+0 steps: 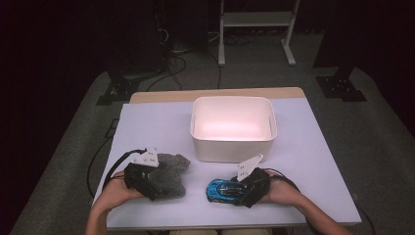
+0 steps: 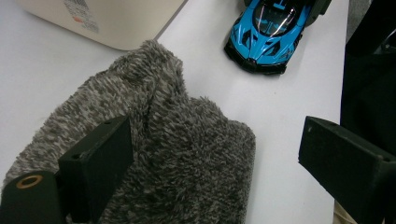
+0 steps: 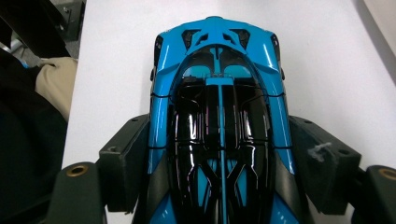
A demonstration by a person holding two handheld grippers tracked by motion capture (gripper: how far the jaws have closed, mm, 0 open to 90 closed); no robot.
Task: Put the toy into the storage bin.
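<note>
One pale lilac tabletop (image 1: pixel 147 127) on grey carpet (image 1: pixel 73 147), dark room around

White table (image 1: pixel 303 147): tub (image 1: pixel 233 128), grey fuzzy cloth (image 1: pixel 169 175), blue toy car (image 1: pixel 221 189).

My left gripper (image 2: pixel 212 163), jaws spread wide: one over a grey fuzzy cloth (image 2: pixel 154 154), the other above bare white table (image 2: pixel 289 102). Cloth lies bunched, its far tip close by a cream bin (image 2: pixel 121 21). Blue toy car (image 2: pixel 268 32), far right, clasped at its rear by dark jaws.
</note>
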